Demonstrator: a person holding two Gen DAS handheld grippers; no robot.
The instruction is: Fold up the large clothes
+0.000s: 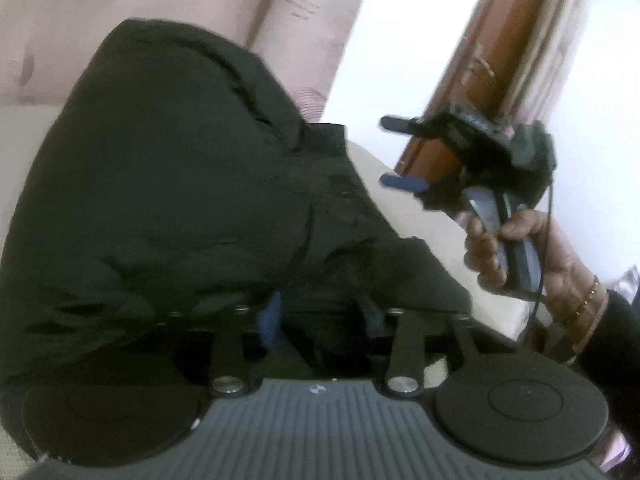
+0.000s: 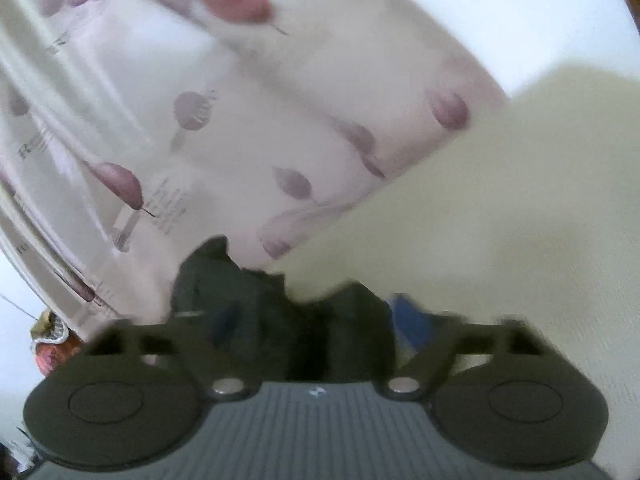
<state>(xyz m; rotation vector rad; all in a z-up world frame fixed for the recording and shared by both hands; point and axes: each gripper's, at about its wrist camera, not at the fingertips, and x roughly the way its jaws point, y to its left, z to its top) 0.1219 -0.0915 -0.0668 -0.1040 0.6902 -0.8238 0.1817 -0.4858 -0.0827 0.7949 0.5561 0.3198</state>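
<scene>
Although the blur hides detail, your left claw appears to be pinching the near edge of the dark garment, its blue pad buried in the cloth. Your right claw hangs spread and empty in the left wrist view, just beside the garment's right edge, though its own camera shows dark cloth between the fingers, so whether it touches is unclear. The garment lies bunched on the cream surface, its long axis running from near you toward the far left, where the patterned curtain hangs. You're early in the fold, I'd judge: no flat panel or crisp crease shows, and smoothing and folding remain.
</scene>
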